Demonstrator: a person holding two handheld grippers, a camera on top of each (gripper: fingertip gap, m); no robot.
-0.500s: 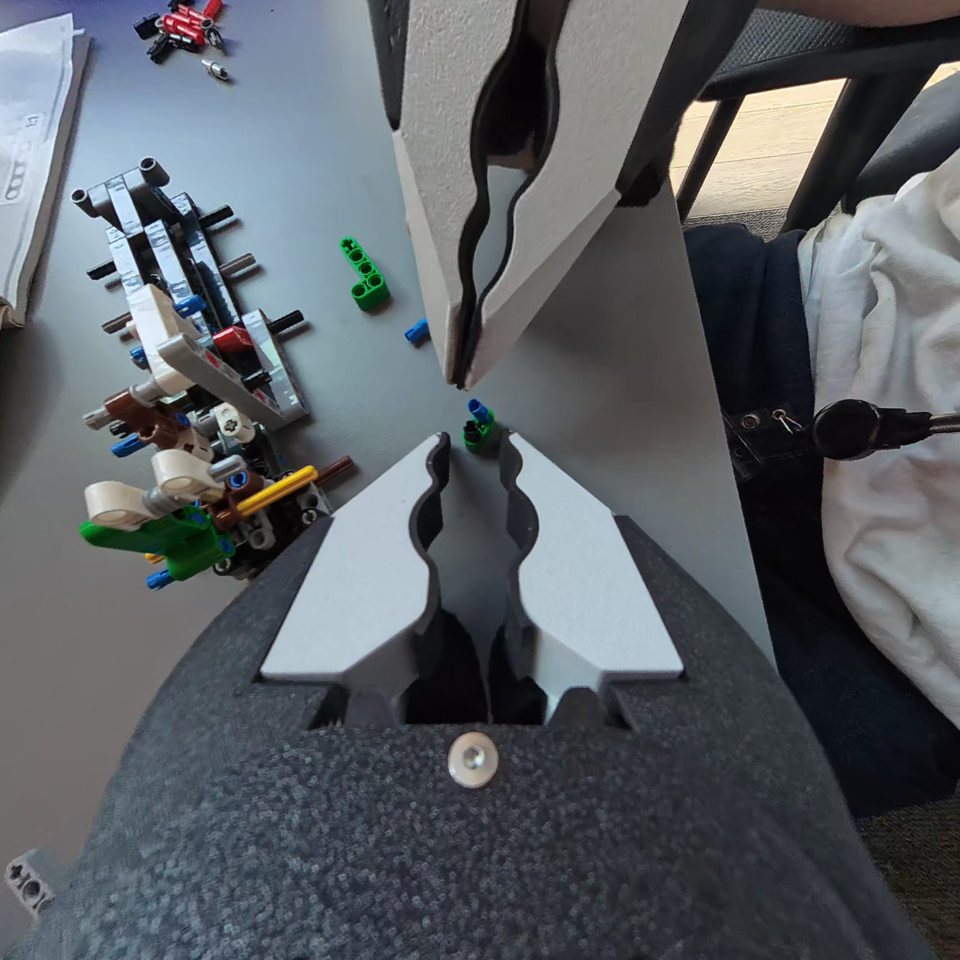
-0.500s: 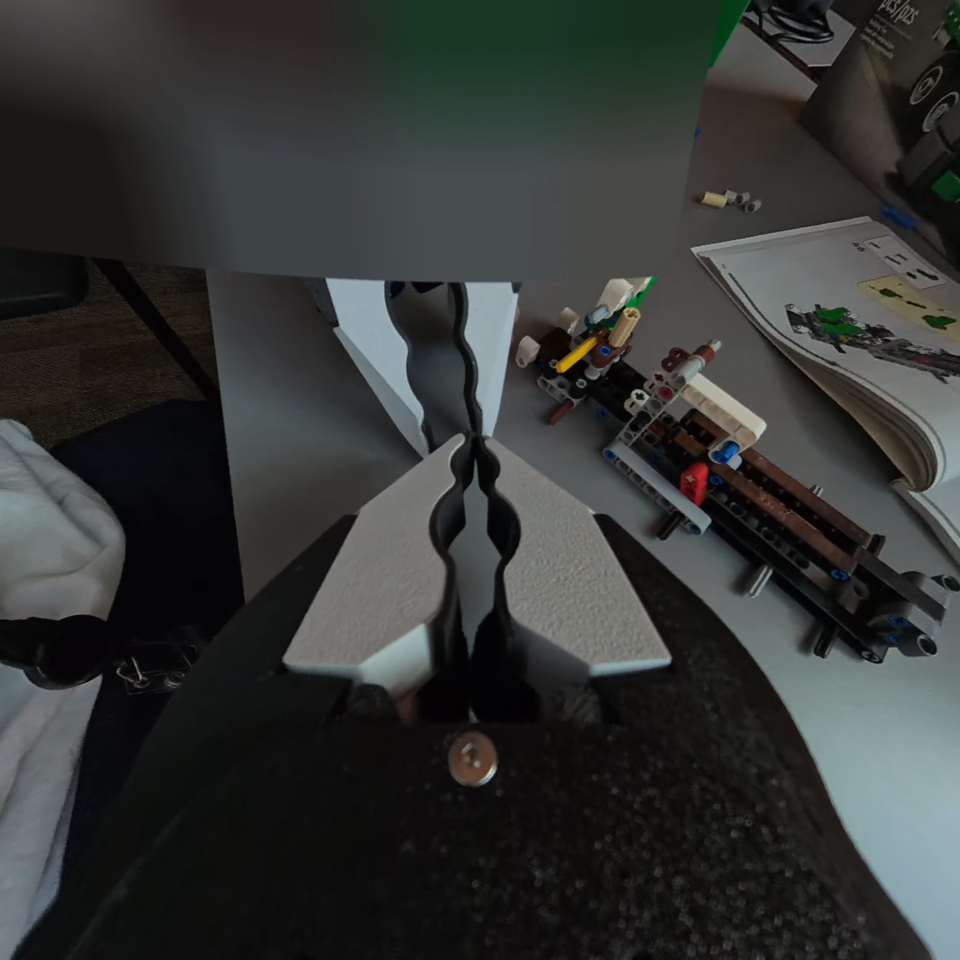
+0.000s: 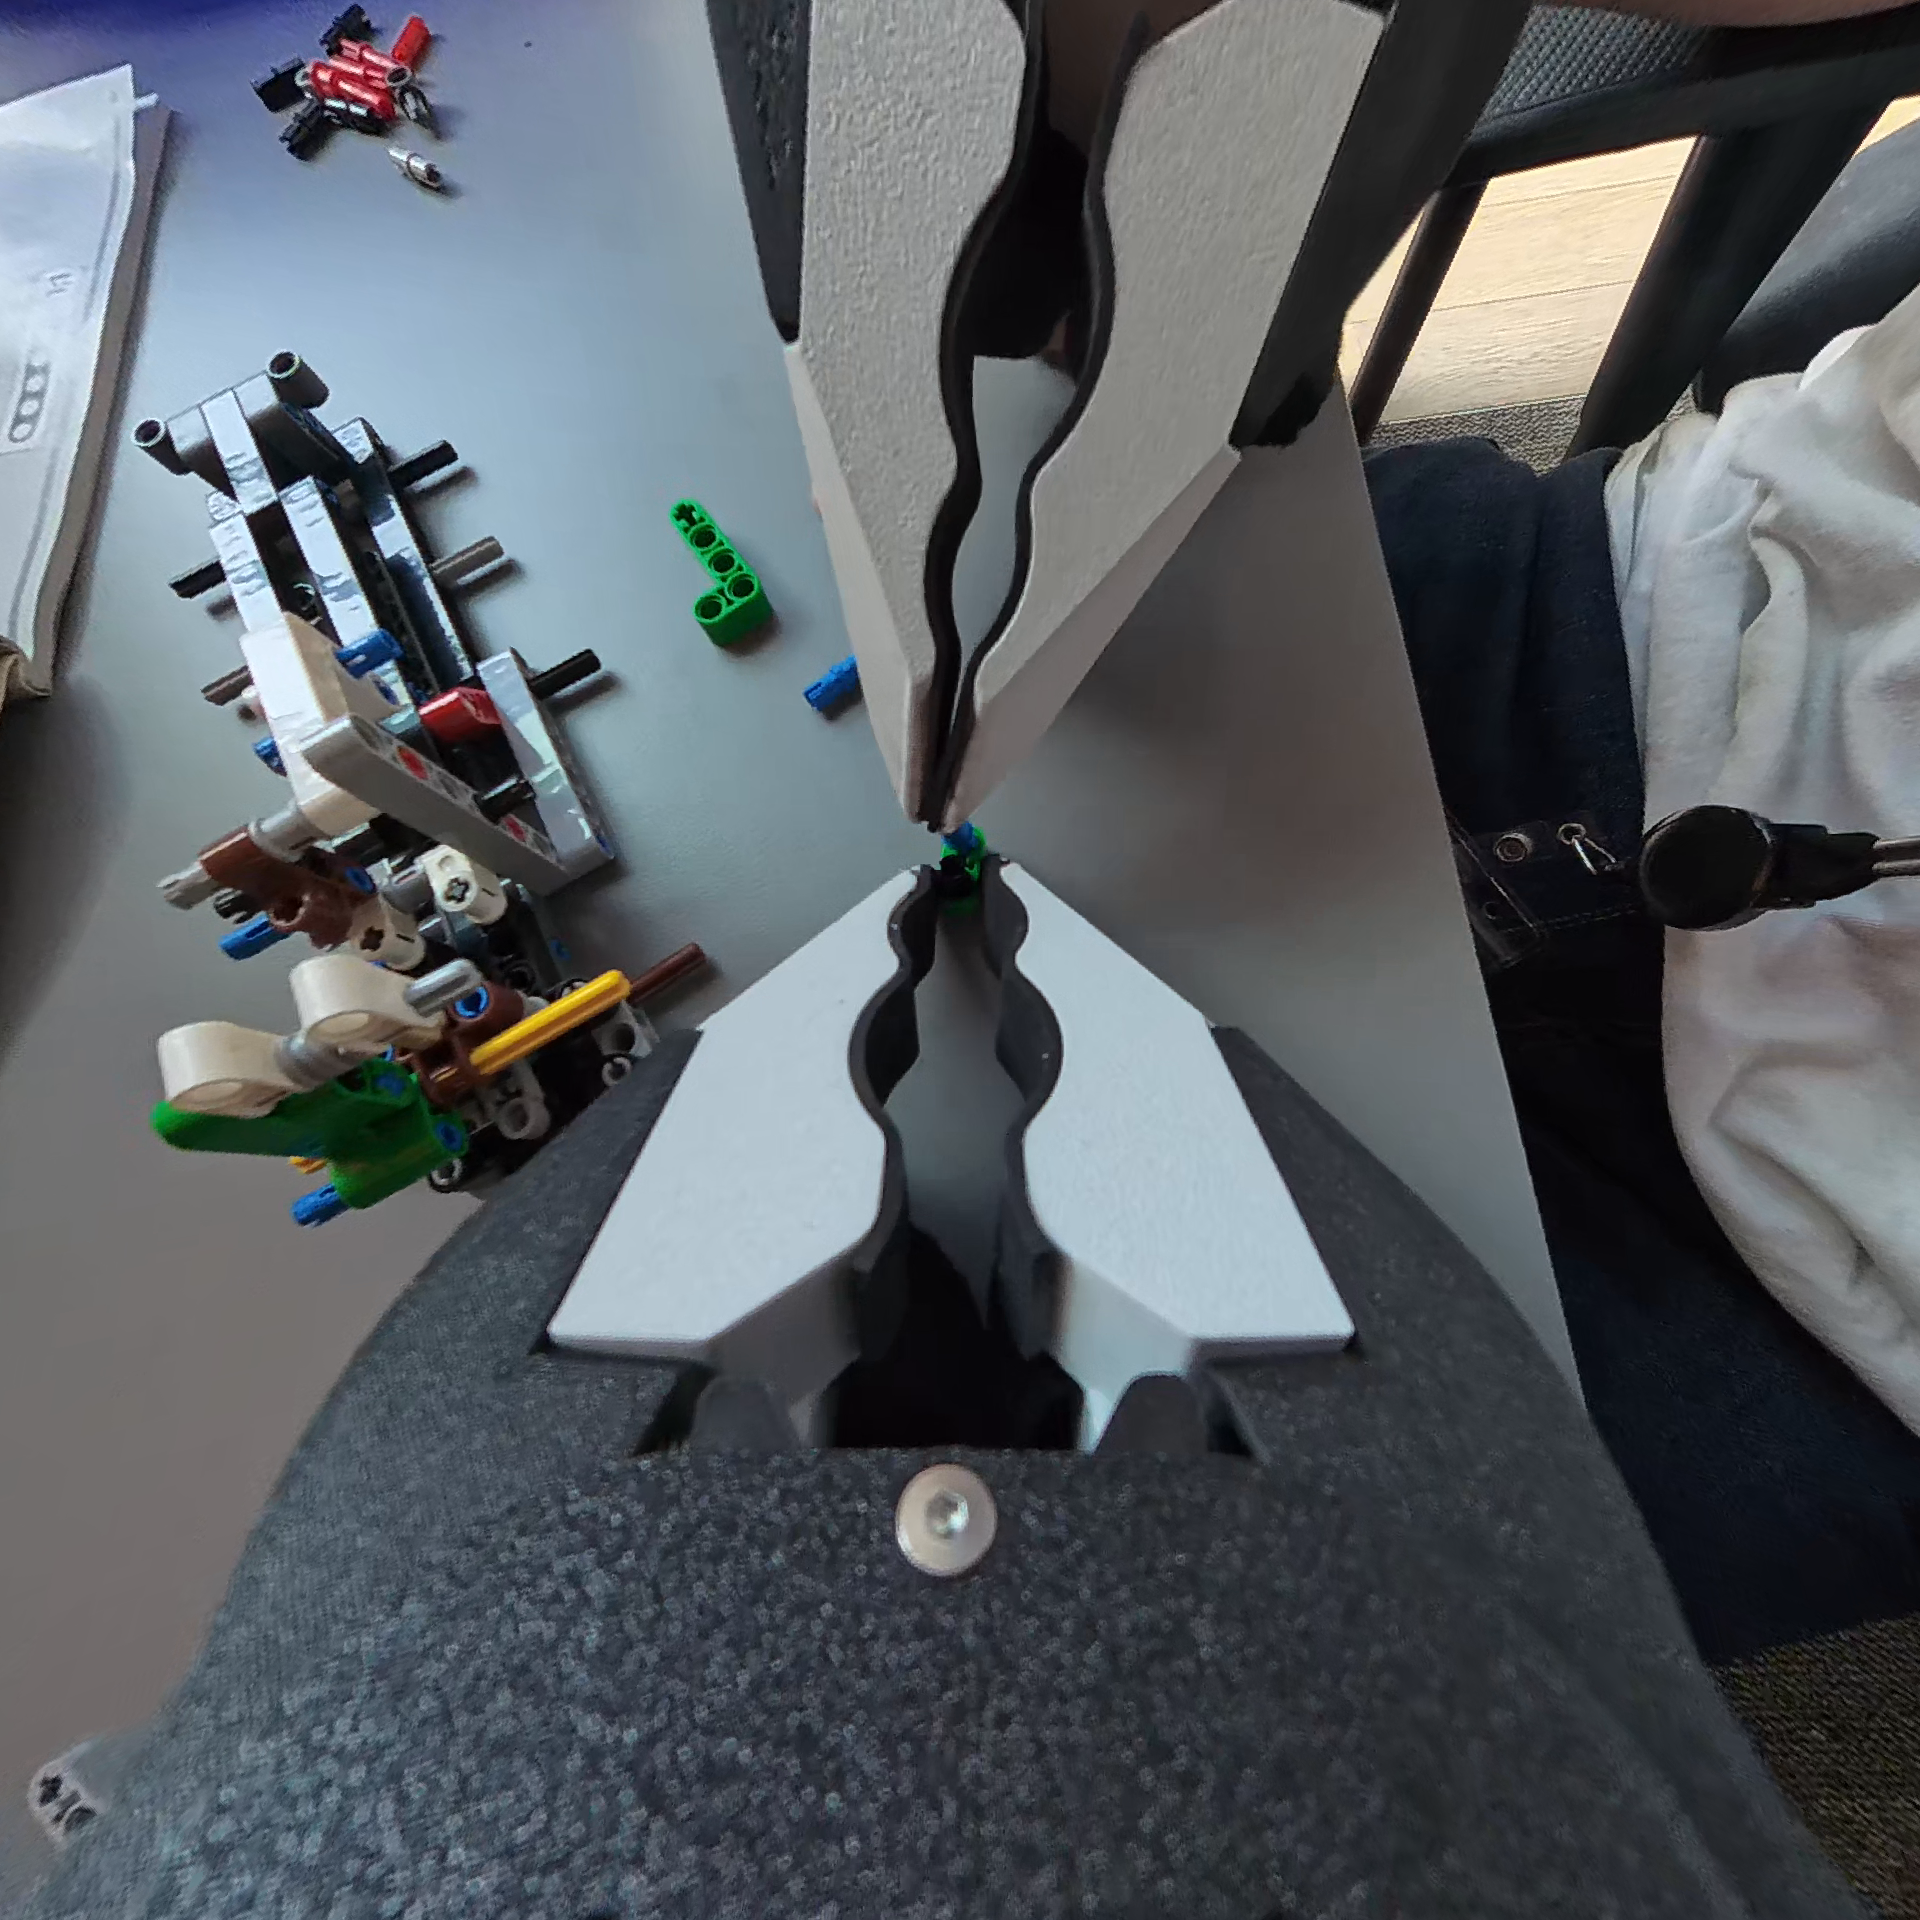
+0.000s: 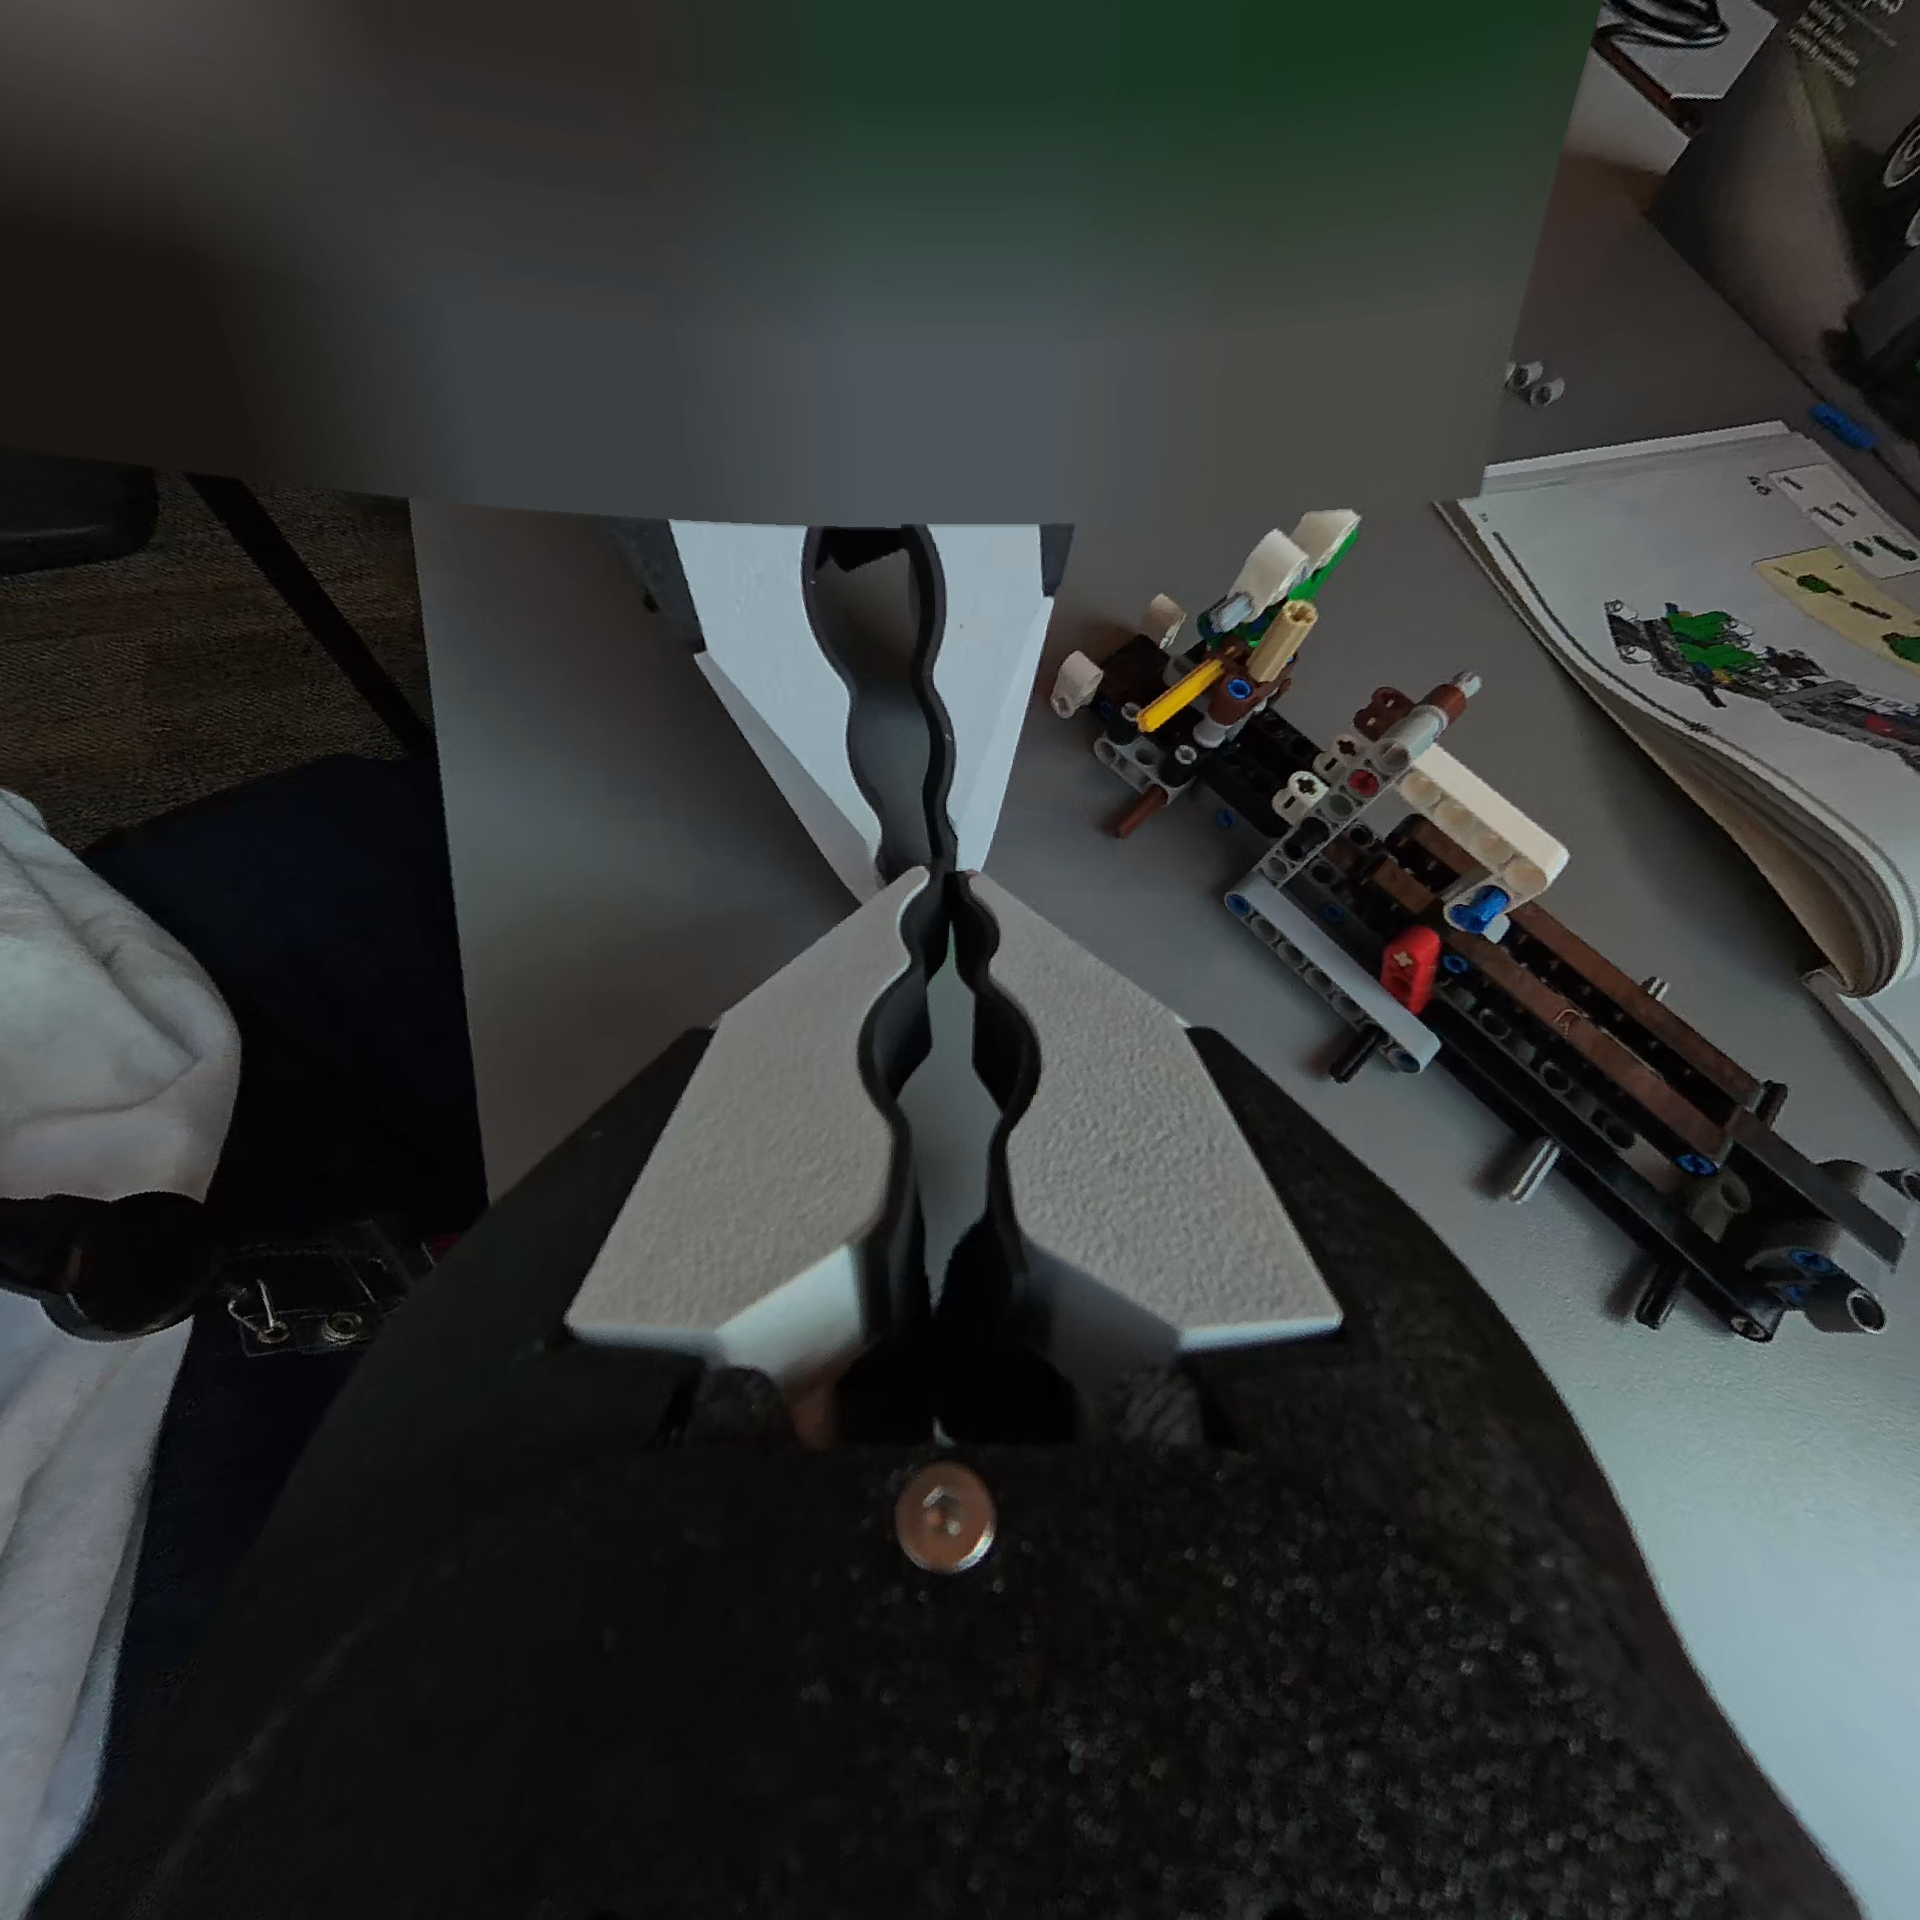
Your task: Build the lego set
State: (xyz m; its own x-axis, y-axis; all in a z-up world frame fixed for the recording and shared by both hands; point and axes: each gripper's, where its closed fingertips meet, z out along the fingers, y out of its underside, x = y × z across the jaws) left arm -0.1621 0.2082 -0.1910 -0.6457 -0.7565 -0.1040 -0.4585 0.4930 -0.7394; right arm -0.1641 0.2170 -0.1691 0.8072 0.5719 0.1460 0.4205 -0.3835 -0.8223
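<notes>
Tongs first: the left tongs (image 3: pixel 954 883) sit nearest the lens in the left wrist view, their tips drawn close around a small green piece (image 3: pixel 958 878) with a blue pin (image 3: pixel 962 834) standing out of its far end, so they appear to have hold of it. Meeting them from 12 o'clock, the right tongs (image 3: pixel 938 810) come down with tips pressed together right at that pin; whether they actually pinch the pin or only touch it cannot be told. In the right wrist view the right tongs (image 4: pixel 948 883) show closed tips with a sliver of green between them, nose to nose with the other pair. My reading is that a pin is being seated into a small connector in the air just above the table (image 3: pixel 623 312), a sub-step only.

Out at 9 o'clock lies the half-built chassis (image 3: pixel 353 748), a long frame of grey, black and brown beams with a green arm (image 3: pixel 312 1127), tan links and a yellow axle (image 3: pixel 551 1023) already fitted. Beyond it, a loose green L-beam (image 3: pixel 722 571) and a stray blue pin (image 3: pixel 831 688) wait at 11 o'clock, with red and black spares (image 3: pixel 353 83) farther off. The open instruction booklet (image 4: pixel 1704 727) lies at 2 o'clock in the right view. Much of the build looks still to come
</notes>
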